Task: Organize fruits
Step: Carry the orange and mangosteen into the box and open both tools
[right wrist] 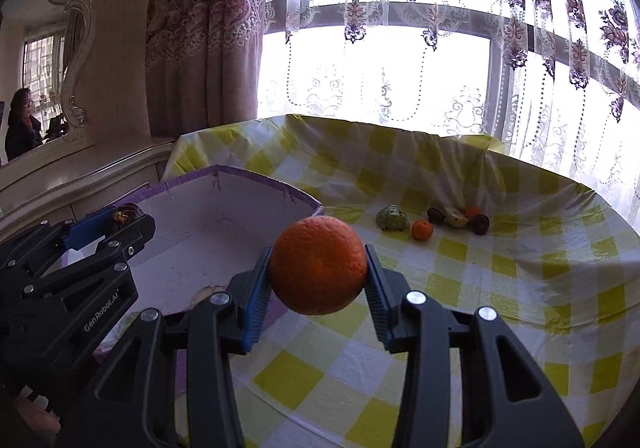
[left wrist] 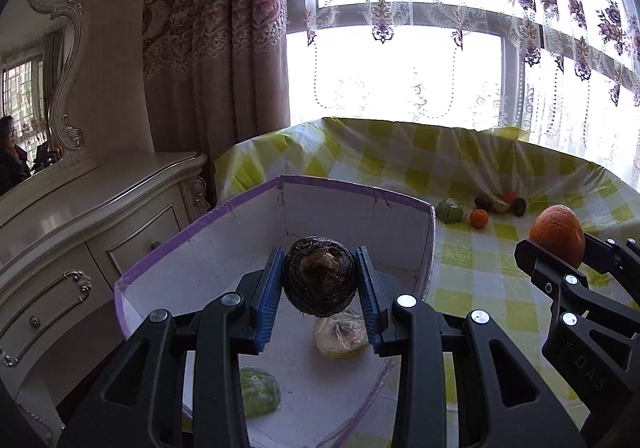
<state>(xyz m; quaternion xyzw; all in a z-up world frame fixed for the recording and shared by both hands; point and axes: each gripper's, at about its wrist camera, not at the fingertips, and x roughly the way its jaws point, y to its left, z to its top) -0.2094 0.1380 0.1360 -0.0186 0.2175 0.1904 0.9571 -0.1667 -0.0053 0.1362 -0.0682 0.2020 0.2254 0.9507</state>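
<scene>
**Both claws loaded; drop and collision risks at the box**

Left wrist view: the left claw [left wrist: 320,280] is clamped on a dark, fibrous round fruit [left wrist: 320,282], held above the floor of the white box [left wrist: 224,236]. Two wrapped fruits, a pale one [left wrist: 340,332] and a green one [left wrist: 258,392], lie directly below. Likely fault: a release from this height would strike the pale fruit or bounce. The right claw [left wrist: 560,248] stands close at the side.

Right wrist view: the right claw [right wrist: 318,272] grips an orange [right wrist: 318,264] over the checked tabletop [right wrist: 500,288], just outside the box wall. The left claw [right wrist: 120,222] occupies the box, so simultaneous entry risks contact. Remaining fruits [right wrist: 436,222] sit clustered well beyond, unobstructed.
</scene>
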